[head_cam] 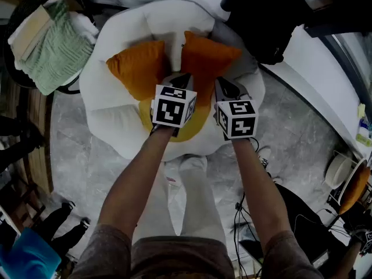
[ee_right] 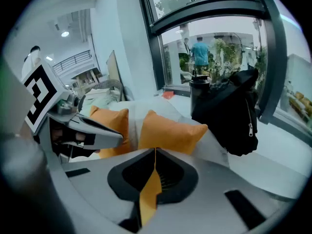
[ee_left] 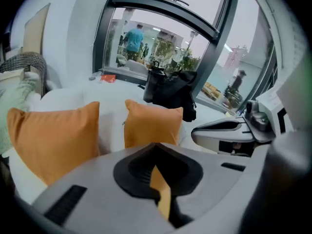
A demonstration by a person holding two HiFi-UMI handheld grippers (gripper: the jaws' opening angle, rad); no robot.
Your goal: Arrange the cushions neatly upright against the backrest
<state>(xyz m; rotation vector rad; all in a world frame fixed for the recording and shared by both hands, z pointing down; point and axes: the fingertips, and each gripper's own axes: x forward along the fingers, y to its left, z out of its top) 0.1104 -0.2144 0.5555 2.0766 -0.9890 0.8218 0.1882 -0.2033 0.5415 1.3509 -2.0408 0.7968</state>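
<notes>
Already upright — orange cushions [head_cam: 139, 68]; left gripper [ee_left: 156, 147], right gripper [ee_right: 155, 151] closed.

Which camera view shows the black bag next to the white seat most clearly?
The right gripper view: there the black bag is near, large and sharp, its zipper visible. The left gripper view shows it smaller and farther. The head view shows only a dark shape.

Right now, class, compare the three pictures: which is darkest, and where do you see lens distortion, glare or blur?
Head view: darkest, underexposed; the orange cushions and yellow cushion keep their colour. Left gripper view: fisheye bends the window frame; the left tool, near the lens, is blurred. Right gripper view: same bending, black corners, bright window silhouetting the black backpack.
</notes>
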